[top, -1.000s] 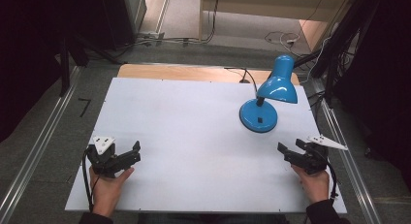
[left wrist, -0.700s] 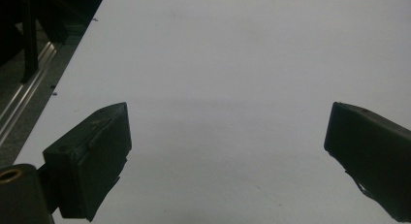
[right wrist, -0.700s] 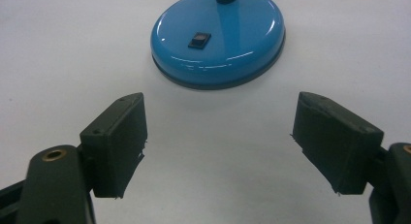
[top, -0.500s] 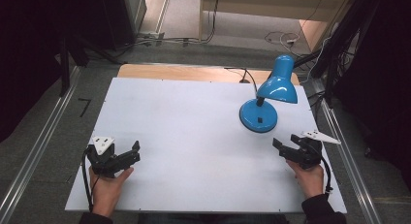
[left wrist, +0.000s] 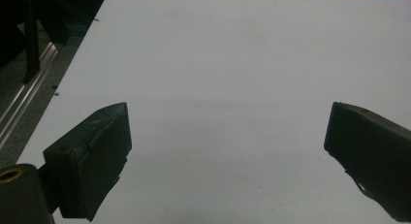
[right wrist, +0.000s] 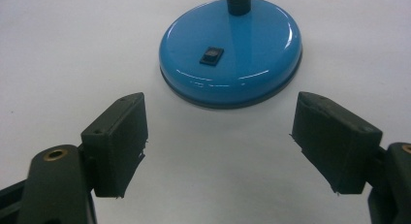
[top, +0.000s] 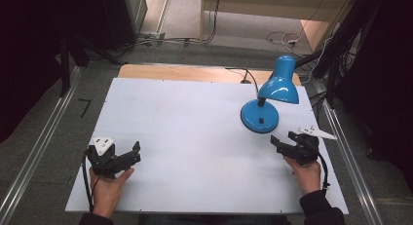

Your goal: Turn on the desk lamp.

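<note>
Closing on the lamp (top: 265,105), the right gripper (top: 285,143) has slid forward from the worktop's near right corner over the last second, jaws spread wide, and now sits just short of the round blue base (right wrist: 231,52), whose small black switch (right wrist: 213,55) faces it. That suggests pressing the switch or grasping the base comes next. The left gripper (top: 130,154) has stayed put near the front left, also wide and empty. The white worktop (top: 185,118) is otherwise bare; dark equipment and cables ring the room.

No text, label or number is legible anywhere (lamp base (right wrist: 231,52) included).
</note>
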`<state>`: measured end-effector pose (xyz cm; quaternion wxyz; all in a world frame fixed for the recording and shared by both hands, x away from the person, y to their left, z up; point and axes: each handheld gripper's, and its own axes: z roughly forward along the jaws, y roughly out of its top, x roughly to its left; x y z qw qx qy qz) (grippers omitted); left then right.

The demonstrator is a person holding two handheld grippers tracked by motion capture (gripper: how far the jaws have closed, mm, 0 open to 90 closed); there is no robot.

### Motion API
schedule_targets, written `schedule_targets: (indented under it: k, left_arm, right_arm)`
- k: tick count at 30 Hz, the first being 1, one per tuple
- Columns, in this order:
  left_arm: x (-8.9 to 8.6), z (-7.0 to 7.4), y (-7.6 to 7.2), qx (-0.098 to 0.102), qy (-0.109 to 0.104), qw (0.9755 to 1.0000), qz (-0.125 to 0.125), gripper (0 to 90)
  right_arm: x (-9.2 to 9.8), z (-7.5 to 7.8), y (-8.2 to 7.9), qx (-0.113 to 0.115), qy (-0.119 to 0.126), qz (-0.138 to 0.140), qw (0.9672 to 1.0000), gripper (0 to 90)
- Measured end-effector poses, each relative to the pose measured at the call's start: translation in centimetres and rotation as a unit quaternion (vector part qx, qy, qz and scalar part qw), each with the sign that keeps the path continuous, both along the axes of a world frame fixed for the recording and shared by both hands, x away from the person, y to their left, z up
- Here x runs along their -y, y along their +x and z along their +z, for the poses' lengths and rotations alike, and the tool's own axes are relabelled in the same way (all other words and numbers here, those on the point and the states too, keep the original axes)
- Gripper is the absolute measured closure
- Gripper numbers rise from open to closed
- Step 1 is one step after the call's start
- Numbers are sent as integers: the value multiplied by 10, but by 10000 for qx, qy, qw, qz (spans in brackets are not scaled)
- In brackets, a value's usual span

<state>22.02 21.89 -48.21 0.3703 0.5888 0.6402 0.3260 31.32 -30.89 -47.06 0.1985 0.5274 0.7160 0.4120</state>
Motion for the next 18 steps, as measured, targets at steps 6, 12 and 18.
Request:
schedule_targets:
  k: [6,12,18]
  left_arm:
    - [0,0,0,2,-5,10000,-3,37]
    - [0,0,0,9,-17,10000,7,38]
    - [0,0,0,-2,-16,10000,5,38]
  right_arm:
    - [-5,1,4,22,-10,52,10000,190]
    - [-8,2,8,6,46,41,10000,193]
    - [-11,2,13,23,31,40,10000,197]
